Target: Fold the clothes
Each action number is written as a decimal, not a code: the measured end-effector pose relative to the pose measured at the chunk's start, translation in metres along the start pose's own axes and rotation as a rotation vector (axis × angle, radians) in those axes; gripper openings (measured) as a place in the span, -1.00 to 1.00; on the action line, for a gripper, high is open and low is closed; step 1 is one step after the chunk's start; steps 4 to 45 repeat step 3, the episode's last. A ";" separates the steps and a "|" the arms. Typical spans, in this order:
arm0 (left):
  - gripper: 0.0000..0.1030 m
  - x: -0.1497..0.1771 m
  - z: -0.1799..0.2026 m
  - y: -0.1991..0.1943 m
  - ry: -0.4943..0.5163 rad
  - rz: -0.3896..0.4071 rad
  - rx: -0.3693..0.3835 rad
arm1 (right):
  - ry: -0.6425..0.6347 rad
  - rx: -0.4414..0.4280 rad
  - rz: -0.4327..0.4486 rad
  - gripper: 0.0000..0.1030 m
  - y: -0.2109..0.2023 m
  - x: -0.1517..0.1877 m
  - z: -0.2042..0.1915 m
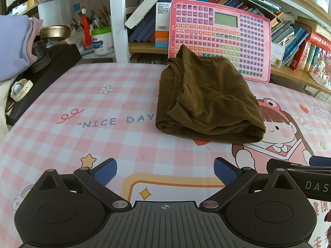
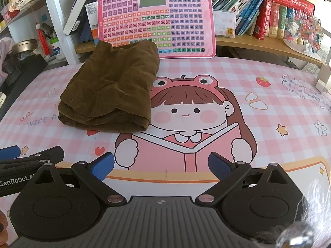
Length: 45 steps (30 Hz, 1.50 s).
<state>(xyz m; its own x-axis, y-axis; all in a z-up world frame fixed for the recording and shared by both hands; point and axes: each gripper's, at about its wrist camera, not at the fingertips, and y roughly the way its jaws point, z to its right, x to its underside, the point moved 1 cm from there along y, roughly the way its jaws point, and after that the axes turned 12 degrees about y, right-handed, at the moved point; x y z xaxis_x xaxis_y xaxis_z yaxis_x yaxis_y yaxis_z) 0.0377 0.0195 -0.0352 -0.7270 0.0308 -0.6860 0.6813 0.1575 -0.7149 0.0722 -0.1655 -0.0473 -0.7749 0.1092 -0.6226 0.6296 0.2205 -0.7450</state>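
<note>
Left wrist view shows the left gripper [image 1: 165, 172] with its blue pads spread wide and nothing between them, hovering above the pink checked mat [image 1: 107, 111]. The brown garment [image 1: 204, 103] lies ahead of it and a little to the right, already folded into a thick bundle, with its long axis running away from the camera toward the pink keyboard toy [image 1: 221, 39] that leans on the shelf. In the right wrist view the right gripper [image 2: 161, 166] is also wide apart and empty, and the same bundle sits ahead and to its left. Both grippers are well apart from the cloth; I judge the left one slightly better aligned with its near folded edge.
</note>
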 end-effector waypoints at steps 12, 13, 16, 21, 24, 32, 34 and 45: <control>0.96 -0.001 -0.001 0.001 -0.010 -0.004 0.000 | -0.001 0.001 -0.005 0.91 0.002 0.000 0.000; 0.96 -0.001 -0.001 0.001 -0.010 -0.004 0.000 | -0.001 0.001 -0.005 0.91 0.002 0.000 0.000; 0.96 -0.001 -0.001 0.001 -0.010 -0.004 0.000 | -0.001 0.001 -0.005 0.91 0.002 0.000 0.000; 0.96 -0.001 -0.001 0.001 -0.010 -0.004 0.000 | -0.001 0.001 -0.005 0.91 0.002 0.000 0.000; 0.96 -0.001 -0.001 0.001 -0.010 -0.004 0.000 | -0.001 0.001 -0.005 0.91 0.002 0.000 0.000; 0.96 -0.001 -0.001 0.001 -0.010 -0.004 0.000 | -0.001 0.001 -0.005 0.91 0.002 0.000 0.000; 0.96 -0.001 -0.001 0.001 -0.010 -0.004 0.000 | -0.001 0.001 -0.005 0.91 0.002 0.000 0.000; 0.96 -0.001 -0.001 0.001 -0.010 -0.004 0.000 | -0.001 0.001 -0.005 0.91 0.002 0.000 0.000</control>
